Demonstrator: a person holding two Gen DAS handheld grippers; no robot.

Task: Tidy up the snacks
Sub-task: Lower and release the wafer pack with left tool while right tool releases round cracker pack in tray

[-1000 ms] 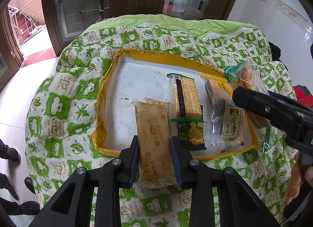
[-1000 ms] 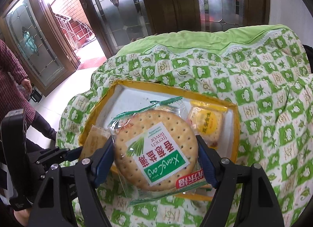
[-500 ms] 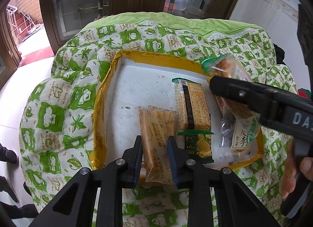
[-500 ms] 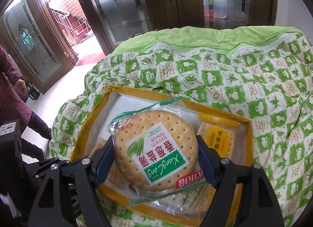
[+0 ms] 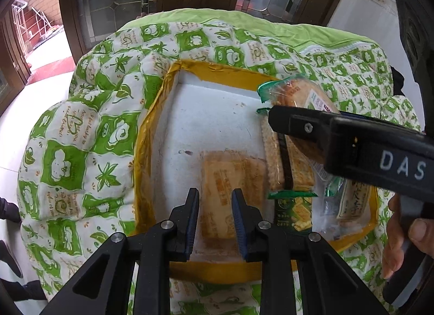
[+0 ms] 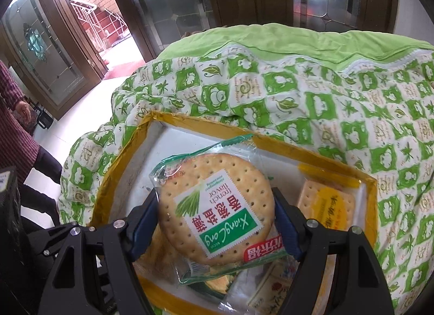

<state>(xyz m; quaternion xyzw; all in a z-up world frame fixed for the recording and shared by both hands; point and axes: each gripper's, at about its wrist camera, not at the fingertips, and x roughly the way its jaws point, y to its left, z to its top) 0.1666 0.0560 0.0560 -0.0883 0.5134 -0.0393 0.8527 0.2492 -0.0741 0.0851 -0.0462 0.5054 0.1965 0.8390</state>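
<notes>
two full claws over a crowded tray

nearest in the left wrist view, the left gripper (image 5: pixel 214 220) pinches a tan wafer packet (image 5: pixel 230 185) edge-on between its blue pads, jaws drawn as far together as they go. the packet hangs over the near part of the white tray (image 5: pixel 206 114), and it is blurred, so whether its lower end touches the tray floor cannot be told. the risk here is a squeeze too hard for a brittle wafer, or a release that lets the packet tip flat onto the striped cracker pack (image 5: pixel 287 163) just to its right instead of the bare floor to its left.

in the right wrist view, the right gripper (image 6: pixel 217 217) clamps a round biscuit packet (image 6: pixel 217 201) across its width, jaws about half spread. it hovers above snacks already in the tray: the yellow cracker packet (image 6: pixel 328 209) beside it and wrappers beneath. let go here and it likely lands on top of them, a heap rather than a row. the slick film could also slide between the pads.

the two tools work close together, so a crossing move could knock one packet loose.

farther out, the tray sits on a soft green quilt (image 5: pixel 81 152); a firm press could tilt it and slide the contents.
</notes>
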